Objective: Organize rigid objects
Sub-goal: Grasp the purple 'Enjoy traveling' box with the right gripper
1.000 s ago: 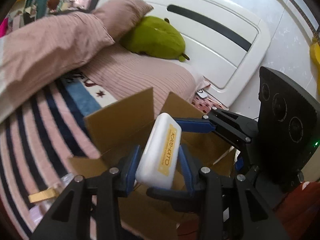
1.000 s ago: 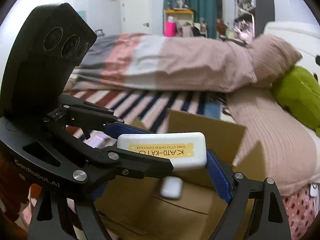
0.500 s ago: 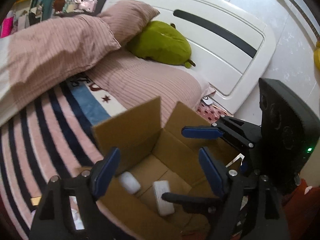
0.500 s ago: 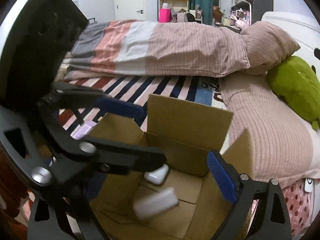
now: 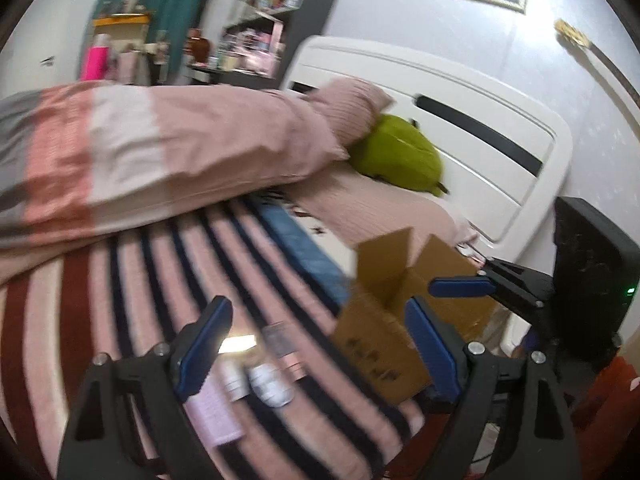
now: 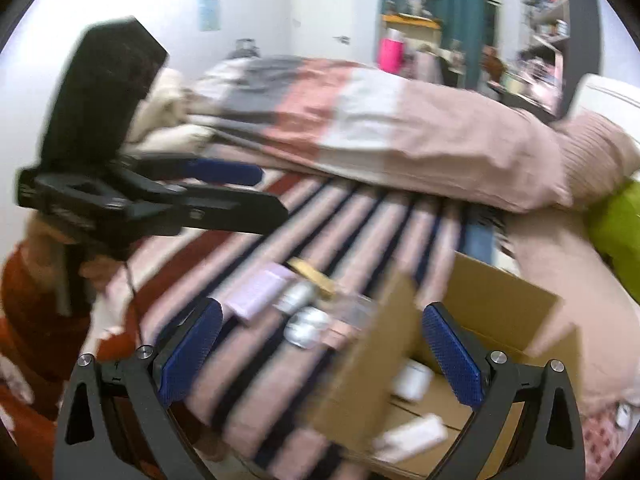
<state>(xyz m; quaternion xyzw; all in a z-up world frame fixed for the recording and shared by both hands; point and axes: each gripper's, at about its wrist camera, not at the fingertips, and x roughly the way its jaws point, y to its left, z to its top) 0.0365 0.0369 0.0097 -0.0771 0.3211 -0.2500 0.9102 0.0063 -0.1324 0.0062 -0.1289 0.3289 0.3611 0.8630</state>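
Observation:
My left gripper (image 5: 316, 348) hangs over the striped blanket, its jaws opening with nothing between them. Past it lie a small white case (image 5: 270, 384) and a lilac box (image 5: 212, 412). The cardboard box (image 5: 384, 320) stands to its right. My right gripper (image 6: 322, 354) is also opening and empty, straddling the cardboard box's (image 6: 480, 312) near flap. Inside that box lie a long white box (image 6: 412, 438) and a white case (image 6: 412, 380). On the blanket beyond the right gripper sit the lilac box (image 6: 256, 294), a silver-white case (image 6: 304, 328) and a gold item (image 6: 312, 274).
A folded pink and grey duvet (image 6: 400, 132) lies across the bed behind the objects. A green plush (image 5: 396, 156) rests by the white headboard (image 5: 460, 120). A person's hand in a red sleeve (image 6: 44, 280) holds the left gripper's (image 6: 272, 192) handle at the left.
The left gripper let go of the long white box, which fell into the cardboard box. Both grippers then swung left, away from the box and toward the objects on the blanket, opening wider.

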